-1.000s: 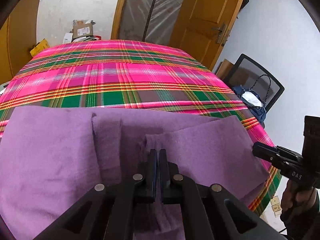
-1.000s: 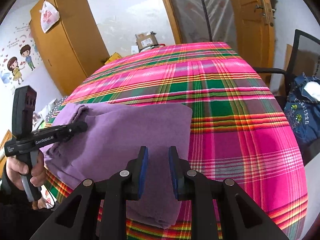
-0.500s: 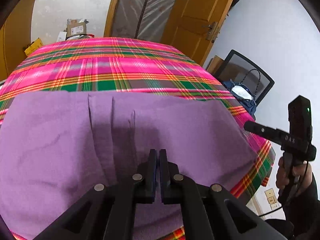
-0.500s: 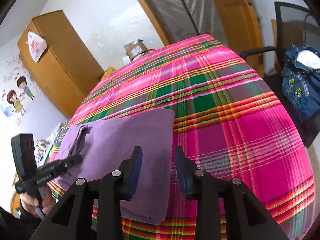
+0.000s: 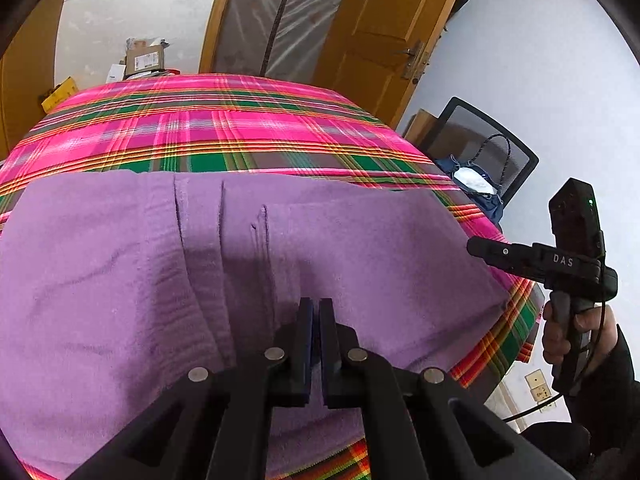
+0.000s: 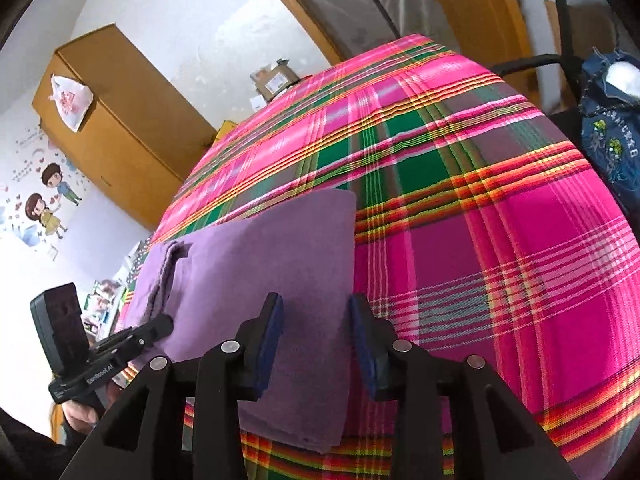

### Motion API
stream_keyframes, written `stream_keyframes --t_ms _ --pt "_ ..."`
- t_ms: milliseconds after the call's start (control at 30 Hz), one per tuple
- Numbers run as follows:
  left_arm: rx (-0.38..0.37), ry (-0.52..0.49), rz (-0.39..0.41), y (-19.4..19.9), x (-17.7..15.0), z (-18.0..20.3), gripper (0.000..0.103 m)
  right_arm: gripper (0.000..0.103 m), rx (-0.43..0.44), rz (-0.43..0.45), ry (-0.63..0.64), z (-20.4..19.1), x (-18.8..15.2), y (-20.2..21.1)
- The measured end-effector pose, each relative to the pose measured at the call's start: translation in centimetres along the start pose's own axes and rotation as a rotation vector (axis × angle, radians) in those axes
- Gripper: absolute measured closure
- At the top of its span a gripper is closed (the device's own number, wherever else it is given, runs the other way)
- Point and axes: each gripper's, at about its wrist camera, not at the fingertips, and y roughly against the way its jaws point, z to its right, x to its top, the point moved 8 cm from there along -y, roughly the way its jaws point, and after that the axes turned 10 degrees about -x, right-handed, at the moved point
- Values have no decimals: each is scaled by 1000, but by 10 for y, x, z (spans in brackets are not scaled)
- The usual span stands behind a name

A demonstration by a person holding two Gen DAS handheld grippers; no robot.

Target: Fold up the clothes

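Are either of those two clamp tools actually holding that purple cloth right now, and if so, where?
Neither. The left gripper has its jaws shut above the purple cloth with nothing between them. The right gripper is open above the cloth's right edge.

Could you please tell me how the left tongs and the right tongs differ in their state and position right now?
The left tongs are closed, pads almost touching, with no cloth visibly between them; the right tongs are wide open. The left tongs hover over the middle of the folded purple fleece cloth; the right tongs sit at its right edge, beside the bare pink plaid bedcover. Both are black, hand-held, with blue pads, and neither grips anything.
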Motion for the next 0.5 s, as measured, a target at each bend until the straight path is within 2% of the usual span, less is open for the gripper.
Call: stream_keyframes --t_ms 300,500 --pt "-23 -1 9 0 0 0 101 67 35 -10 -12 1 15 -16" --pt "-34 2 20 1 0 -2 101 65 120 -88 -38 0 5 -11"
